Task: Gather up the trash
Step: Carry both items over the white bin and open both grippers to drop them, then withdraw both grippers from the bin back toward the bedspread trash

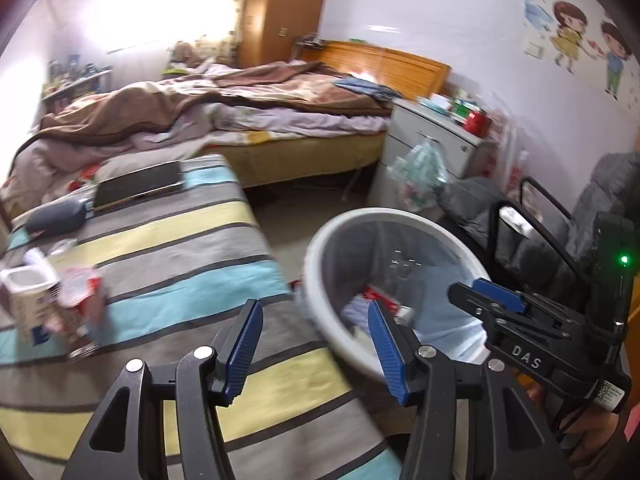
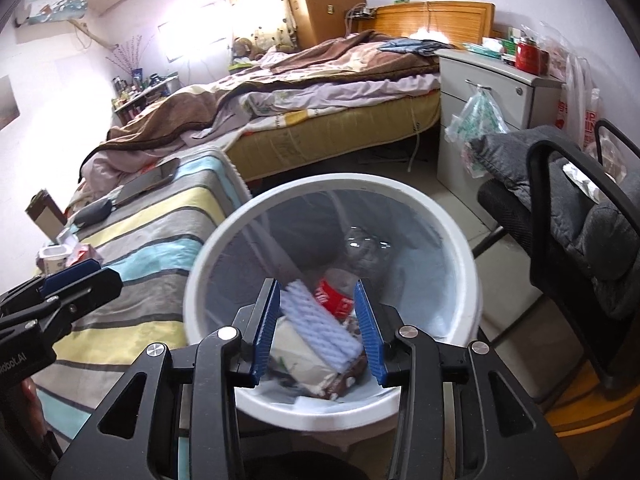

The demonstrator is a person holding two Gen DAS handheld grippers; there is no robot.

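Bedroom clutter fills the left wrist view: an unmade wooden bed point(image 1: 248, 92) with brown and lilac covers sits at the back, and a grey, yellow and turquoise striped blanket point(image 1: 172, 248) covers the surface in front. On that blanket, far left, lies a blurred little heap of trash point(image 1: 52, 304): a pale carton and some red-and-white wrapping. The left claw point(image 1: 316, 348) hangs over the blanket's edge and the near rim of the round white plastic bin point(image 1: 320, 256) lined with a thin bag; its blue pads stand apart with nothing between them. At the right the right claw point(image 1: 486, 292) reaches over the bin, a hand point(image 1: 576, 436) beneath it.

From the right wrist view, the same bin point(image 2: 460, 240) stands on the floor between the striped blanket point(image 2: 160, 240) and a black chair point(image 2: 576, 216) draped with grey cloth. The right claw point(image 2: 316, 332) is released above the bin's mouth, gripping nothing. Below it, inside the bin, lie a white ridged foam piece point(image 2: 320, 324), a red-labelled plastic bottle point(image 2: 336, 296) and other wrappers. The left claw point(image 2: 72, 276) shows at the left edge.
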